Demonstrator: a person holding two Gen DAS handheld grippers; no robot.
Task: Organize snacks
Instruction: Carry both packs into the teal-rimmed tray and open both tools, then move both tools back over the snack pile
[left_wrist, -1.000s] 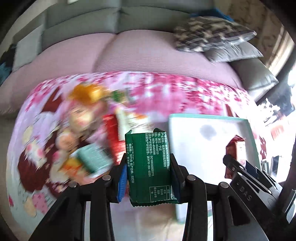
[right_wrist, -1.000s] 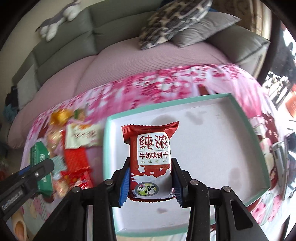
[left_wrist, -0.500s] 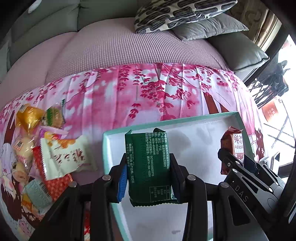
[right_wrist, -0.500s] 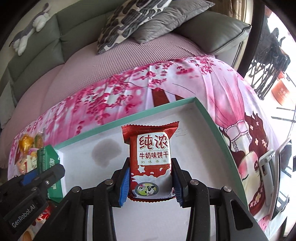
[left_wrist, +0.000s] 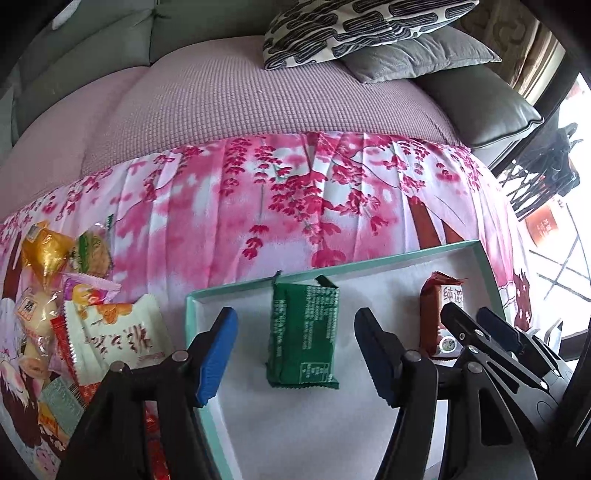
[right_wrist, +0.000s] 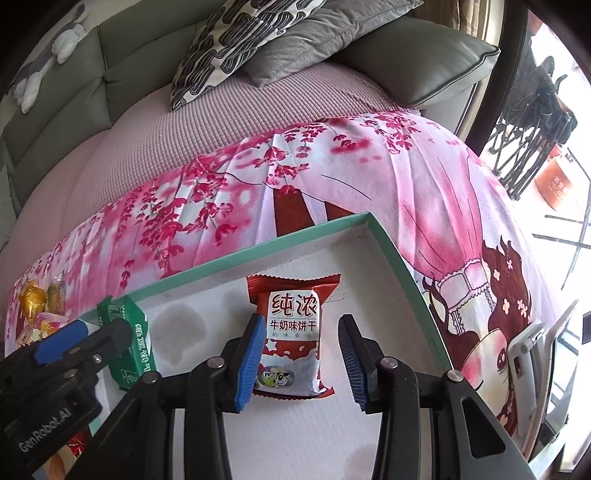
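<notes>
Both snack packets down in teal tray, jaws released.

Left gripper (left_wrist: 295, 354): jaws just opened wide, green packet (left_wrist: 303, 334) lying between them, untouched, on white floor of tray (left_wrist: 236, 288) near far-left corner. Right gripper (right_wrist: 303, 358): jaws just parted narrowly (right pad clear; left pad contact cannot be told), red biscuit packet (right_wrist: 291, 336) between them toward far-right corner. Loose snacks (left_wrist: 74, 314) heaped left of tray on pink floral cloth (left_wrist: 295, 192).
</notes>
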